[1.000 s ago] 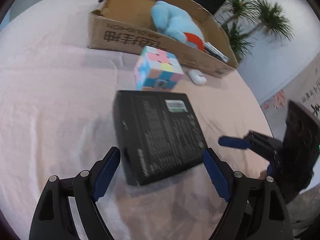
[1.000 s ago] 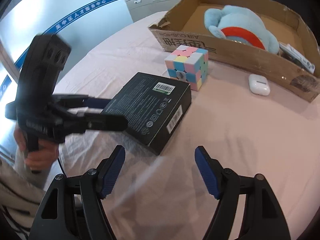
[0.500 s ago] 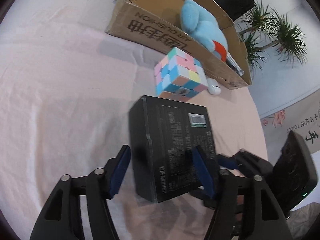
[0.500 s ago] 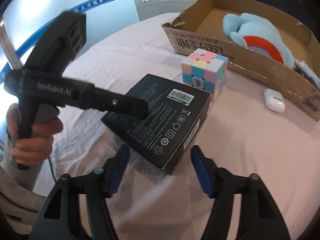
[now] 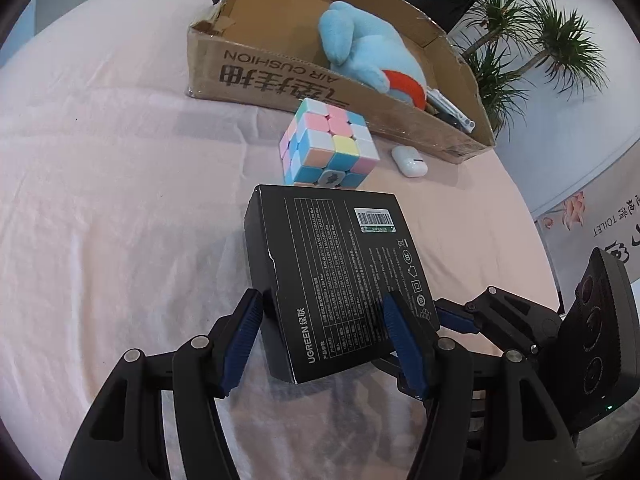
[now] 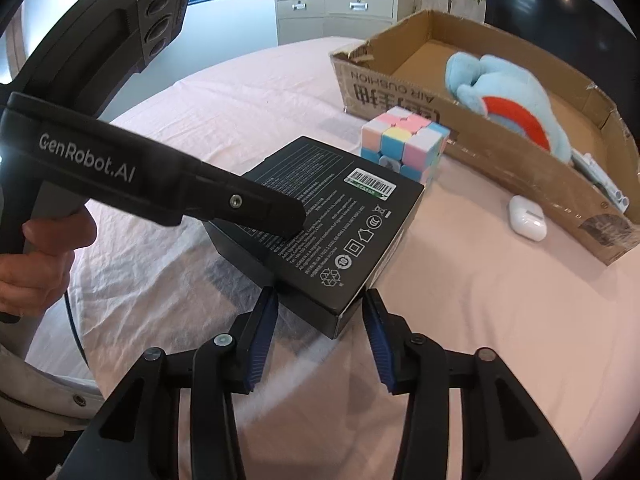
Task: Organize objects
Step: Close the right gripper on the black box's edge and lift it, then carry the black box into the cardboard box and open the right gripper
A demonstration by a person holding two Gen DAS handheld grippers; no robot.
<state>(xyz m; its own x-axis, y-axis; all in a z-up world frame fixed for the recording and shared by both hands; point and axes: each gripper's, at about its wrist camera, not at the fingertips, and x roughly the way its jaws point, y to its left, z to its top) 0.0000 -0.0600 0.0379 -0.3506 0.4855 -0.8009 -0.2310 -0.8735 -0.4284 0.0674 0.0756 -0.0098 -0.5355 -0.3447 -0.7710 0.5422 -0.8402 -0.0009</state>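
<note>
UGREEN box point(image 5: 336, 276) now between closed-in left gripper point(image 5: 324, 340) jaws.

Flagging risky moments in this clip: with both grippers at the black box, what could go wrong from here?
1. The left gripper spans only the near end of the black box, so the far end may sag or twist on lifting.
2. The cube sits at the box's far edge; pushing forward could knock it.
3. The right gripper is at a corner and might slip off.
</note>
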